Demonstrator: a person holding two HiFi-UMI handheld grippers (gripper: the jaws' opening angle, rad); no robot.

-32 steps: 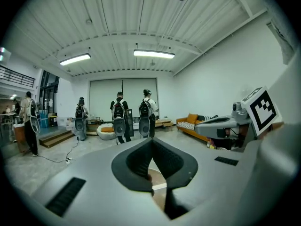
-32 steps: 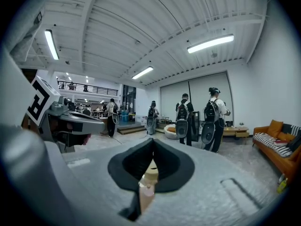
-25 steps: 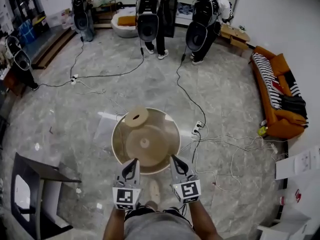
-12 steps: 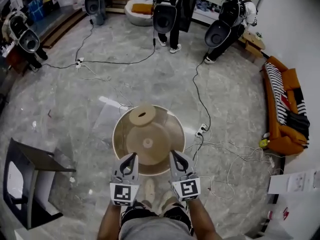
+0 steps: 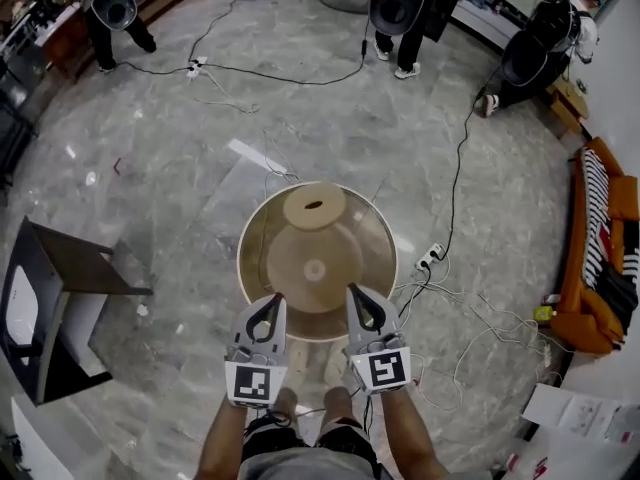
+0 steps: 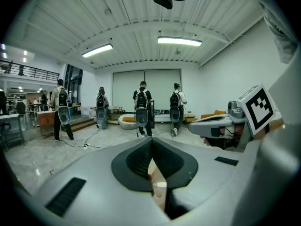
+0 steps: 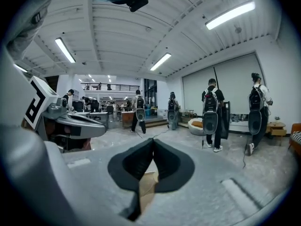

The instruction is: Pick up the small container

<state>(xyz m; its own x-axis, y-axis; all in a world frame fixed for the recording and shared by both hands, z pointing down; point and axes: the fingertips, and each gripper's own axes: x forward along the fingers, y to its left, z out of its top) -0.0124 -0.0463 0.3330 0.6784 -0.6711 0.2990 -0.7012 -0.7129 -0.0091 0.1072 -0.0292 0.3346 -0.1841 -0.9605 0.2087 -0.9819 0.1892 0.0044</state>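
The left gripper (image 5: 275, 303) and right gripper (image 5: 352, 294) hide the table's (image 5: 243, 258) near rim.

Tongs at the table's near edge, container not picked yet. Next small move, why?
Probably open the right tongs and reach forward across the table: they and the left tongs are shut, empty, at the near rim; the small container sits near the far rim.
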